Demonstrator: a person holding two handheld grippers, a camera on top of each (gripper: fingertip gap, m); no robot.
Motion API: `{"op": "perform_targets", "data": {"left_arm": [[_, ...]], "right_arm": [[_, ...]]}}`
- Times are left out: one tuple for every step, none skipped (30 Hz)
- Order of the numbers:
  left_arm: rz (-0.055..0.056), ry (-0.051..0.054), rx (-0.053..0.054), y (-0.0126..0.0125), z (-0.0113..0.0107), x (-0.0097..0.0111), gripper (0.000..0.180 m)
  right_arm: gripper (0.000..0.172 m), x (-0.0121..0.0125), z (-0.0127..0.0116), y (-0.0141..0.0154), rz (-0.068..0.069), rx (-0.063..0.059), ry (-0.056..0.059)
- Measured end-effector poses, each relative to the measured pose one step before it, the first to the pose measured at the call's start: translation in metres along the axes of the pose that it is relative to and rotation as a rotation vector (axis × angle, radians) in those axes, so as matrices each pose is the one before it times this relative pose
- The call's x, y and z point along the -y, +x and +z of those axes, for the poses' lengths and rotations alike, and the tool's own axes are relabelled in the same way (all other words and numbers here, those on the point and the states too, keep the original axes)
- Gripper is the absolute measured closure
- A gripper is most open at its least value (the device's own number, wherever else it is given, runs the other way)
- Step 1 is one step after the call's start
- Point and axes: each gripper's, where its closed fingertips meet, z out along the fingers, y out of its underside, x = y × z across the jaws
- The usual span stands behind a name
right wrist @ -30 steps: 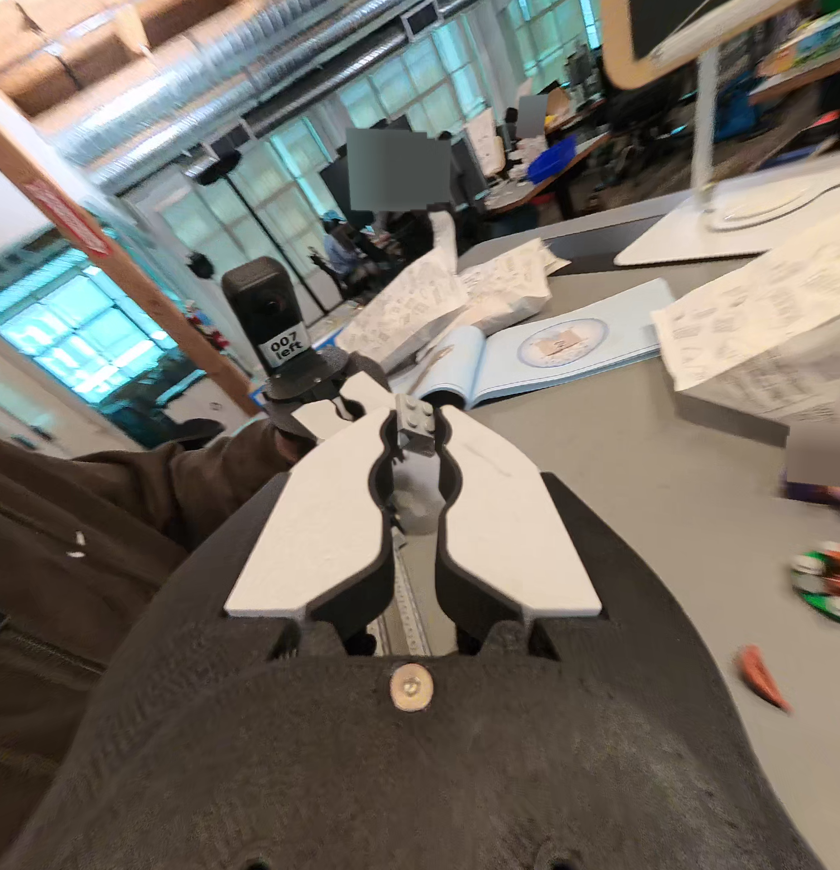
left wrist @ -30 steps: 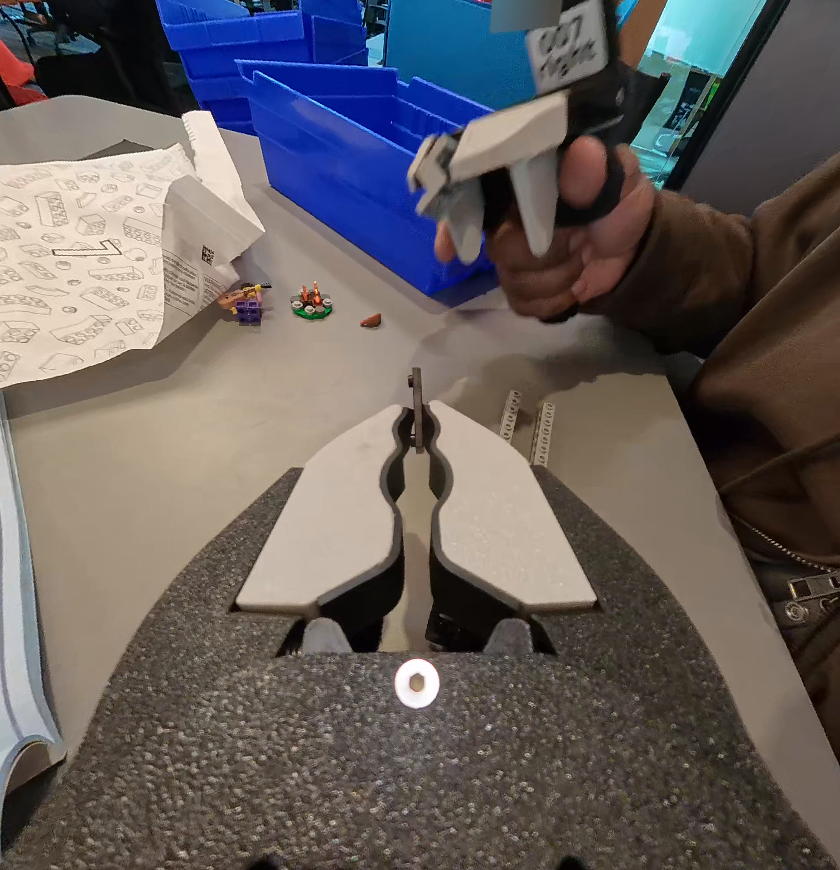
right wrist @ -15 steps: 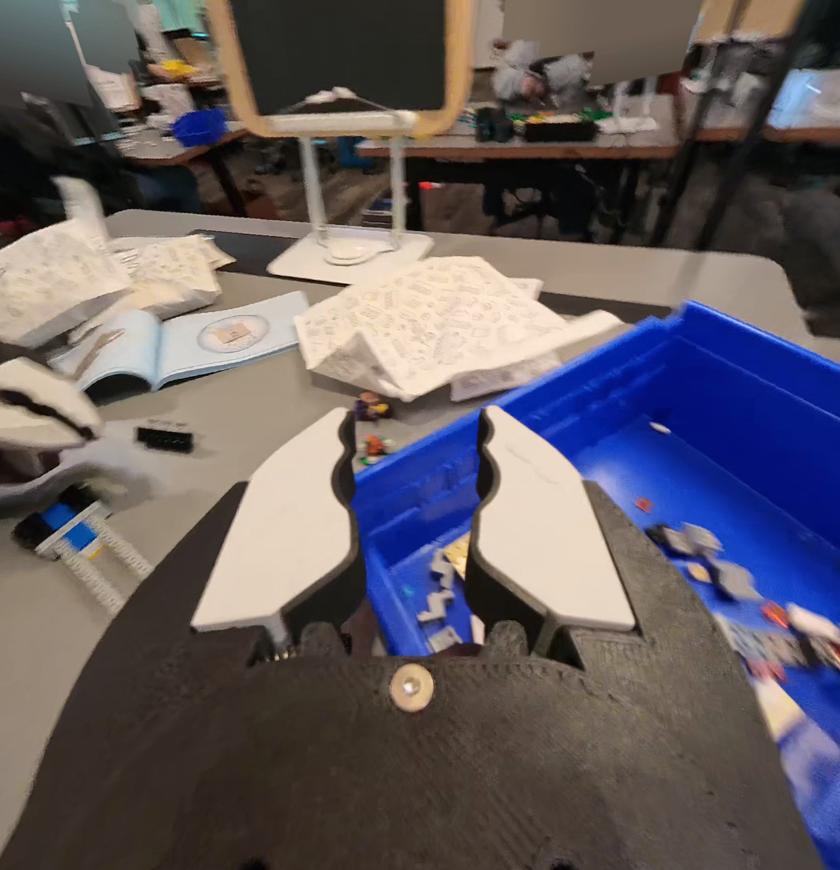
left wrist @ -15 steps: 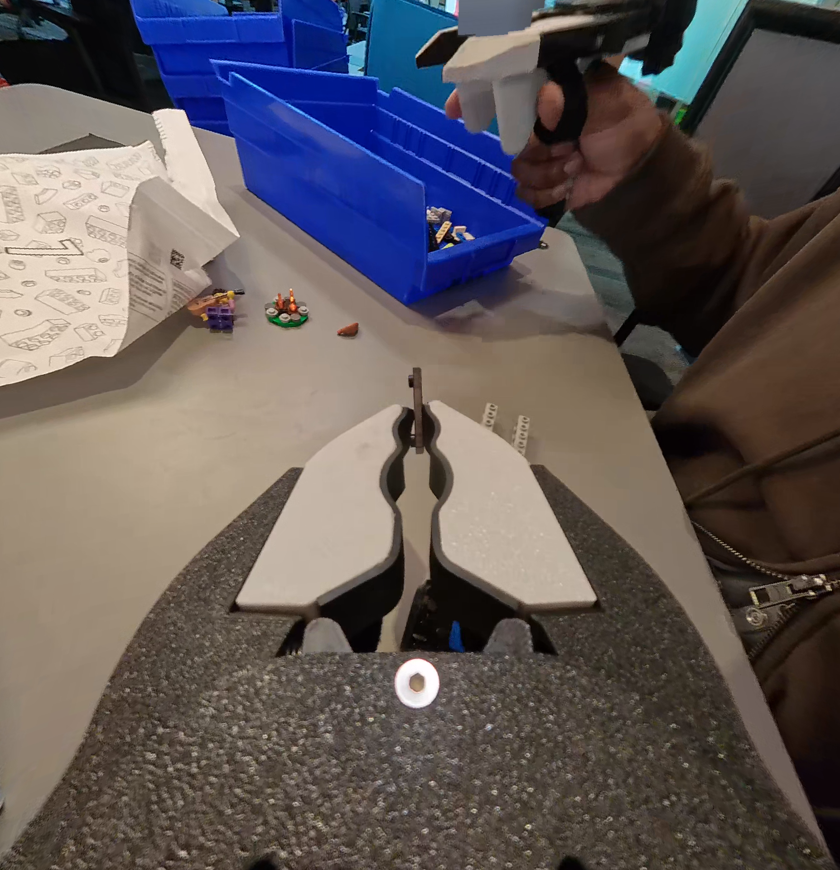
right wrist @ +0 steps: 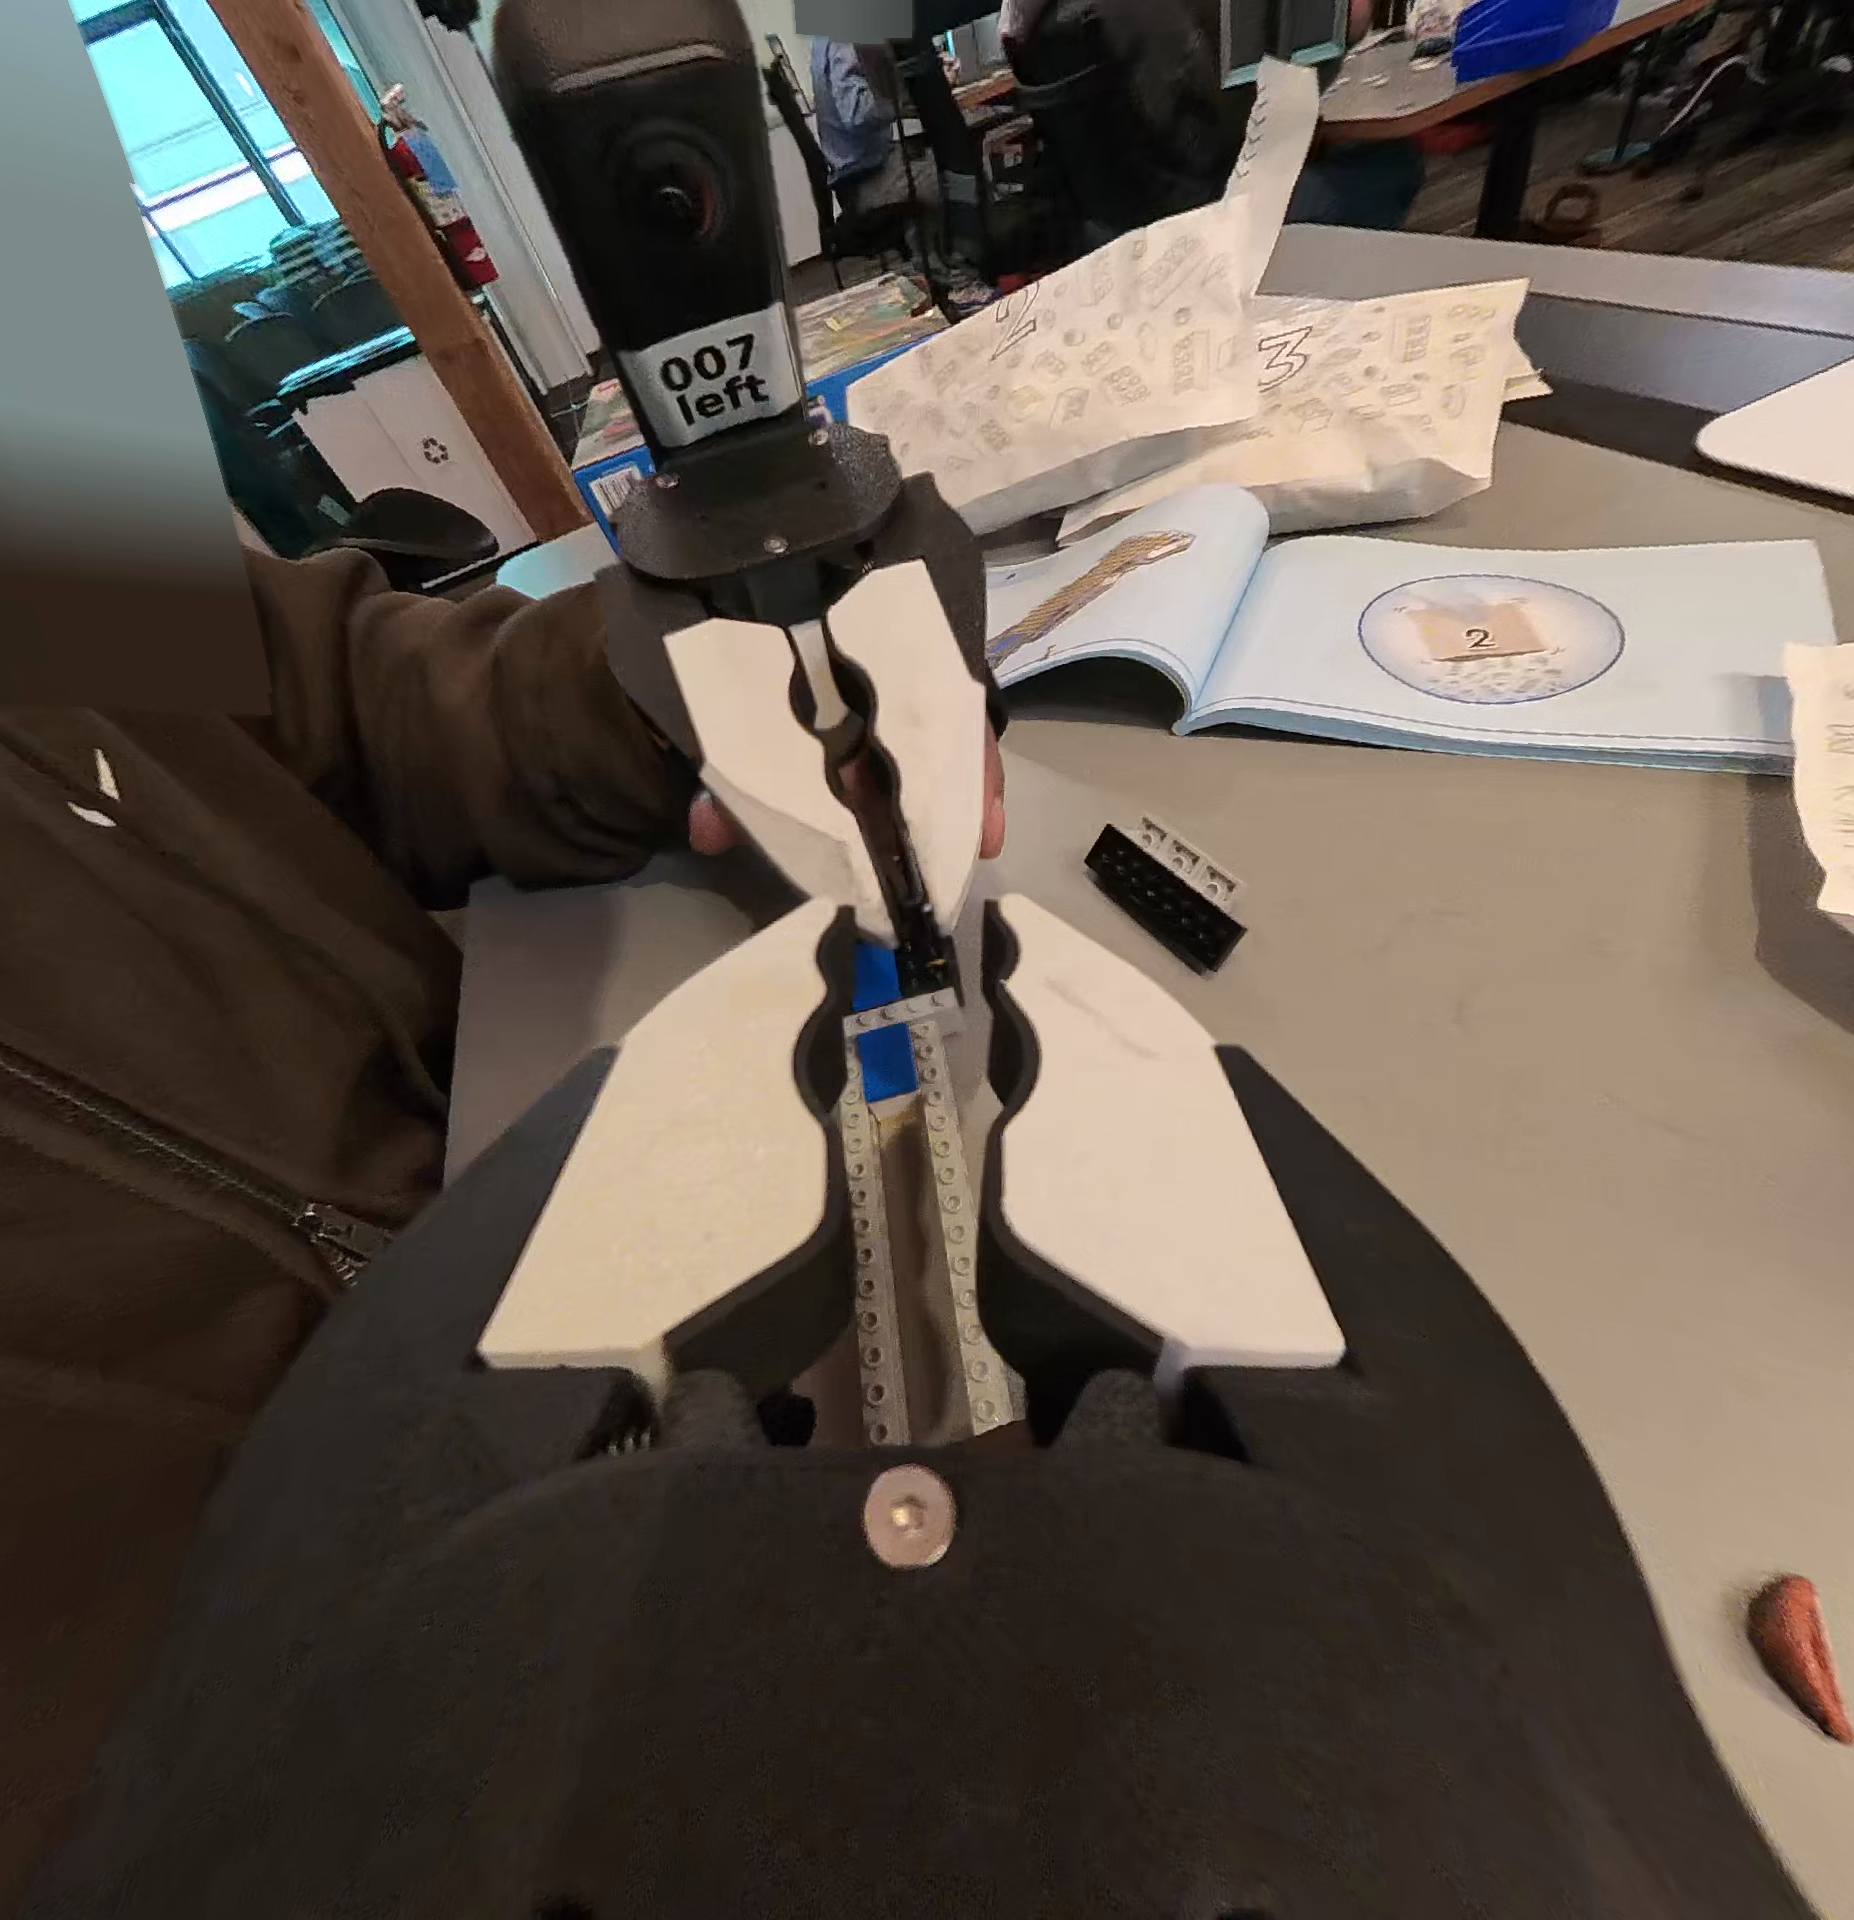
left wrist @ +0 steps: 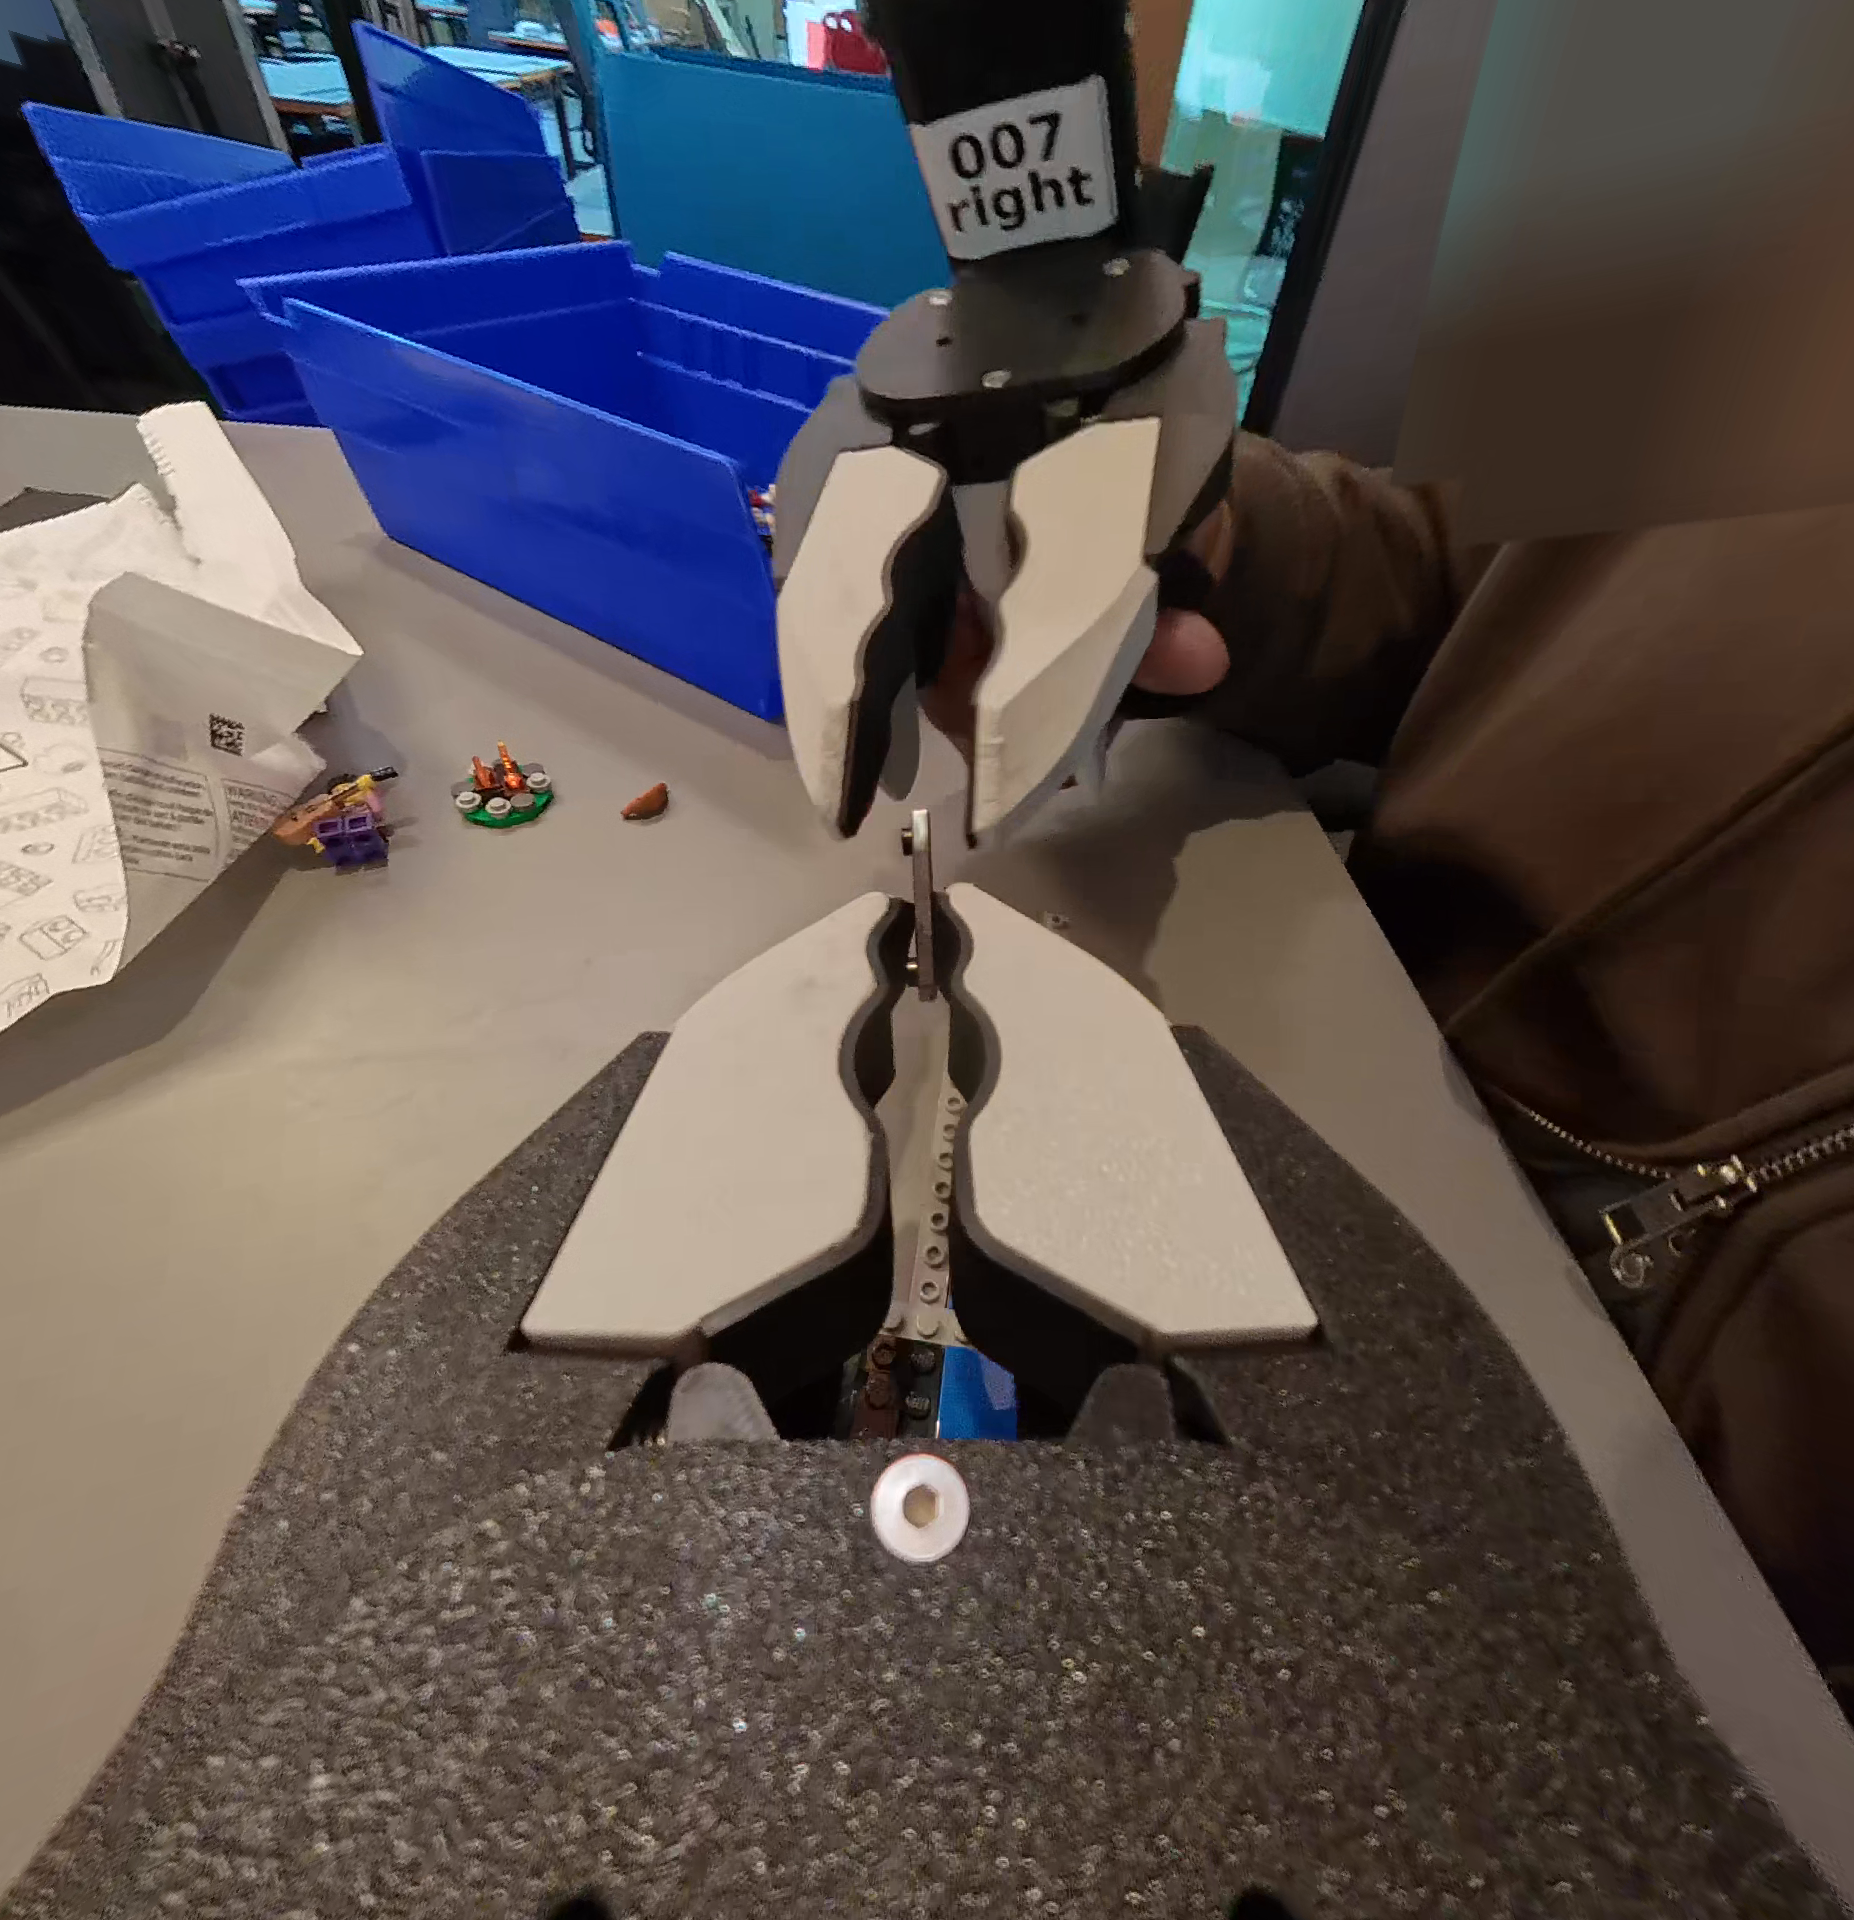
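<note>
My left gripper point(left wrist: 918, 909) is shut on a thin dark grey plate point(left wrist: 921, 883), held edge-on with its top sticking out past the fingertips. My right gripper point(left wrist: 912, 826) comes down from above. Its fingers point(left wrist: 850, 727) are a little apart and straddle the plate's top end, with a gap on each side. It holds nothing. In the right wrist view my right gripper point(right wrist: 918, 920) is open around the plate point(right wrist: 918, 956), which the left gripper's fingers point(right wrist: 944, 790) clamp. Under both lies a brick assembly of long grey beams point(right wrist: 866, 1226) with a blue part point(right wrist: 887, 1060).
A blue bin point(left wrist: 549, 468) stands at the back, with more bins behind it. A printed paper bag point(left wrist: 92, 675), a purple minifigure point(left wrist: 346, 816), a green round piece point(left wrist: 502, 795) and a brown piece point(left wrist: 648, 800) lie at the left. A black-and-grey brick point(right wrist: 1162, 894) and an open booklet point(right wrist: 1474, 655) lie nearby. My two grippers' fingertips are within a few centimetres of each other.
A second ago my right gripper was shut on a small grey brick. It then opened wide over the blue bin without the brick. It has now come back, narrower, around the plate's tip. My left gripper's grasp is unchanged.
</note>
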Motion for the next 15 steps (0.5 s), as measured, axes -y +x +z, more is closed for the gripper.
{"op": "perform_targets", "data": {"left_arm": [[0.0156,-0.0068,-0.0083,0.00245,0.00096,-0.00111,0.176],[0.011,-0.0038,-0.0006,0.00132,0.00089,-0.00062,0.177],[0.008,-0.003,-0.0013,0.00073,0.00034,-0.0004,0.176],[0.003,0.0015,-0.0049,0.00107,0.00011,0.00027,0.176],[-0.0027,0.0092,0.0025,-0.00011,0.00003,0.00153,0.175],[-0.0055,0.0087,0.0145,-0.00201,-0.00023,0.00144,0.174],[-0.0023,0.0057,0.0207,-0.0035,-0.00126,0.00107,0.169],[-0.0016,0.0014,0.02,-0.00392,-0.0021,0.0005,0.163],[-0.0017,-0.0041,0.0234,-0.00479,-0.00269,-0.00015,0.16],[-0.001,-0.0105,0.0248,-0.00552,-0.00293,-0.00121,0.16],[0.0006,-0.016,0.0238,-0.00536,-0.00287,-0.00205,0.16],[0.0022,-0.0147,0.0235,-0.00541,-0.00275,-0.00202,0.16],[0.0034,-0.0107,0.0237,-0.00522,-0.00247,-0.00156,0.16],[0.0028,-0.0132,0.0262,-0.00559,-0.00208,-0.00194,0.16],[0.0003,-0.0204,0.0321,-0.00659,-0.00179,-0.00293,0.16]], "right_arm": [[0.152,-0.00134,0.0024,-0.00103,0.0019,0.0051,-0.0065],[0.159,-0.00179,0.00199,-0.00181,0.007,0.0129,-0.0093],[0.164,-0.00157,0.00101,-0.00304,0.0095,0.0214,-0.0068],[0.165,-0.00103,-0.0003,-0.00165,0.0057,0.0111,-0.0042],[0.166,-0.00023,-0.00164,-0.00035,-0.0031,0.0013,-0.0001],[0.166,0.00084,-0.00337,0.00082,-0.0055,-0.0116,0.0065],[0.167,0.00218,-0.00598,0.00382,-0.0053,-0.0321,0.0129],[0.167,0.00279,-0.00893,0.00615,-0.0028,-0.0439,0.0138],[0.167,0.00342,-0.01196,0.00824,-0.0009,-0.05,0.0163],[0.167,0.00438,-0.01484,0.01135,0.0003,-0.064,0.0206],[0.167,0.00456,-0.01697,0.01377,0.0017,-0.0727,0.0189],[0.167,0.0042,-0.01803,0.01578,0.0005,-0.0785,0.0154],[0.167,0.00332,-0.0181,0.01839,-0.0051,-0.0919,0.0102],[0.166,0.00101,-0.0172,0.02146,-0.0136,-0.1079,-0.0027],[0.166,-0.00213,-0.01513,0.02365,-0.0201,-0.1176,-0.0166]]}}
